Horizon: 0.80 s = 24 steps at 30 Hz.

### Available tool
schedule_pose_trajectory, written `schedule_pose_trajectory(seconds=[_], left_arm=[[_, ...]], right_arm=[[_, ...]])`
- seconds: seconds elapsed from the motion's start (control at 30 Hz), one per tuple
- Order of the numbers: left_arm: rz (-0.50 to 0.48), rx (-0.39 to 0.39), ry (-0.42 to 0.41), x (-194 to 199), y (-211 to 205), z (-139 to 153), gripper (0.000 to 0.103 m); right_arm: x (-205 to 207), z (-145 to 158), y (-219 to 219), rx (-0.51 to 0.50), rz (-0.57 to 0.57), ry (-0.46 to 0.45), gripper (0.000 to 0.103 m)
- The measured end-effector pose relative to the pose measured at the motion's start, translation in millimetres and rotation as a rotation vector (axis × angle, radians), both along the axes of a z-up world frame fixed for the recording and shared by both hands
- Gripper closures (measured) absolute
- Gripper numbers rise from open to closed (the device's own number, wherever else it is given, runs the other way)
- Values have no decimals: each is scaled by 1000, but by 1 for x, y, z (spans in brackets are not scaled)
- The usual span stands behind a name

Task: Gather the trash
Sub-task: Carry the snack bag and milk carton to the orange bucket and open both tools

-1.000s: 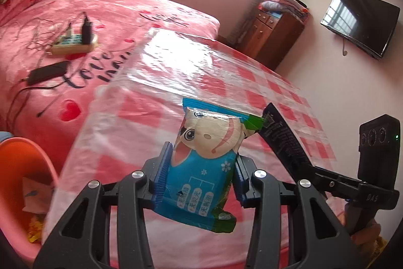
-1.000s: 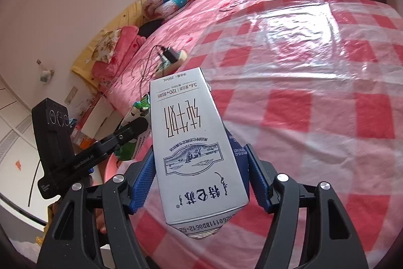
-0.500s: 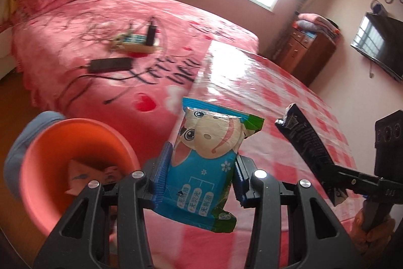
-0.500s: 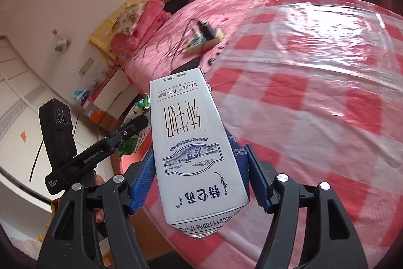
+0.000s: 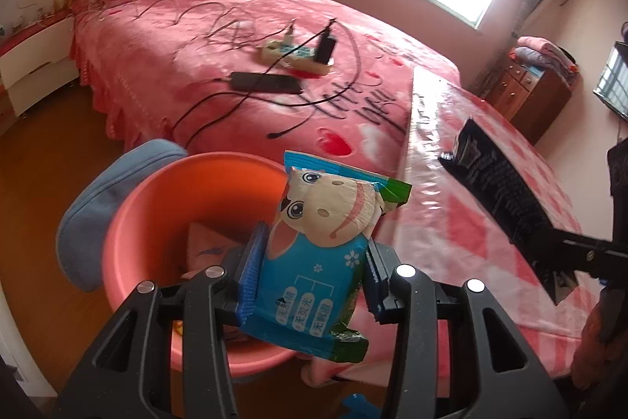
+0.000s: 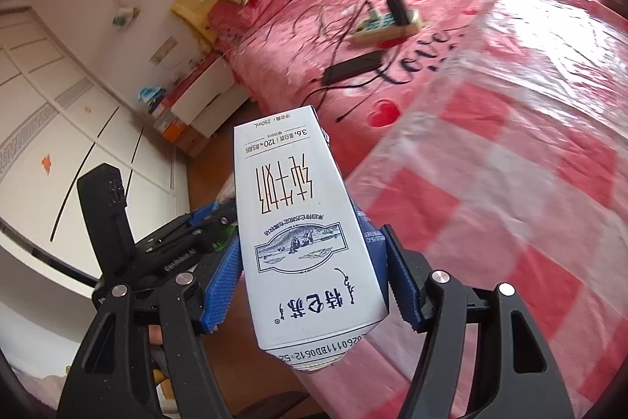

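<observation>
Orange bin (image 5: 165,207) holds scraps; left hand-held gripper (image 5: 310,273) clamps wrapper (image 5: 314,262), right (image 6: 310,285) clamps carton (image 6: 302,234).

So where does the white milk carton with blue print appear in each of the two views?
Left wrist view: the white milk carton with blue print is at the right edge, seen from its dark side, over the checked table.
Right wrist view: centre, clamped in the right claw.
Shared landmark: the beige power strip on the pink bed.

Power strip (image 5: 298,55) on pink bed (image 5: 165,38)
</observation>
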<state>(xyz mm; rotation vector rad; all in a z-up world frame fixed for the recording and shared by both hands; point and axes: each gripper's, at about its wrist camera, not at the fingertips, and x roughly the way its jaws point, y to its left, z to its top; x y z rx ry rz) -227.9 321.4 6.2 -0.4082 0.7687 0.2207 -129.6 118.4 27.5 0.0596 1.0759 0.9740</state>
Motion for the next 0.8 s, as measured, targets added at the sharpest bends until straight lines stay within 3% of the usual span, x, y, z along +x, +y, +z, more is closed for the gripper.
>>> schedule_pose_trajectory(seconds=[0.43, 0.8], left_arm=[[73, -20, 70, -19, 34, -39, 58], [93, -46, 109, -19, 43, -59, 58]], right_arm=[[-15, -15, 63, -61, 116, 13, 35], [-13, -27, 96, -114, 145, -8, 35]])
